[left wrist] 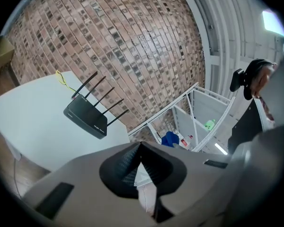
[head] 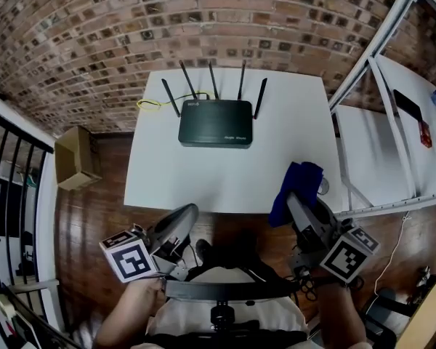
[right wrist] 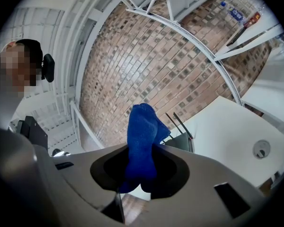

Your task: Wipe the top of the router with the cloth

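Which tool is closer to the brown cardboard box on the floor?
Left. The left tool hangs right of the brown cardboard box; the right tool, clamping a blue cloth, is much farther right.

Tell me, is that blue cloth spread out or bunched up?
Bunched: the cloth sits crumpled, pinched by the right gripper.

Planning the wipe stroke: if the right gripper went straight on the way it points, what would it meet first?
Probably the router: the right gripper, shut on the cloth, points across the table toward it. Height is unclear, so it could pass over it to the brick wall.
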A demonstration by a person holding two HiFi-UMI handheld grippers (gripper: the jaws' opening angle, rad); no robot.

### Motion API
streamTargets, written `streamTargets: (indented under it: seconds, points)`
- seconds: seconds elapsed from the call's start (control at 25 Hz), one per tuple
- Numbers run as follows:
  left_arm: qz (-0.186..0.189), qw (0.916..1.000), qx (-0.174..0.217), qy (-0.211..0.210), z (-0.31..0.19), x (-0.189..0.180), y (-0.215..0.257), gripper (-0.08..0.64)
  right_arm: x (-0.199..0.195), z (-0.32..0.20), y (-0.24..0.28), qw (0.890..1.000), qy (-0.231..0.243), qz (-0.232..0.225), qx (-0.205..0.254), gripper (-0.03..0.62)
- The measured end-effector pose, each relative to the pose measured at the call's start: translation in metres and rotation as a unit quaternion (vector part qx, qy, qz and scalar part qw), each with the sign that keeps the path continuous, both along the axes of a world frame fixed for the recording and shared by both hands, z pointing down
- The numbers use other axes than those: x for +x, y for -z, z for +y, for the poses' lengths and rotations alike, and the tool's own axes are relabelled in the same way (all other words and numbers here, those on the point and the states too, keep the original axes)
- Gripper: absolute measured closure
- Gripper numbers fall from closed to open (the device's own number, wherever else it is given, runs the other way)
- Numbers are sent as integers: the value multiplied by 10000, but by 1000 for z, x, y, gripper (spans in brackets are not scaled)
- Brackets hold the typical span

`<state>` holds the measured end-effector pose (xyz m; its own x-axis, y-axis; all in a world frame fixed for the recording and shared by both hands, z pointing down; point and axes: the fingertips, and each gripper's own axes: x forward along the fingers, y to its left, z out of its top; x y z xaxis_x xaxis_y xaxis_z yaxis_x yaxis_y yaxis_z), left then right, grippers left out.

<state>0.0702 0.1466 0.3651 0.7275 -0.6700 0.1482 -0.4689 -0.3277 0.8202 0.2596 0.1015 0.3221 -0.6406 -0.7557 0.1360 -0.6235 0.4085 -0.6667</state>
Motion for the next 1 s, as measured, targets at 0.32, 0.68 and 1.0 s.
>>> streamTargets:
  seconds: [0.32,0.68,1.0]
  points:
    - [87,9997,-17,-213,25,-23,-2,558,-25,31,1,9998,-137,151,-32,468]
    - [189,9976,6,-668,43,-25,-5,558,-27,60,4,9981,-527,326,47,469]
    - [210,9975,-64,-666,58,-46,-8,558,-49,73,-2,9982,-491,358,17,469]
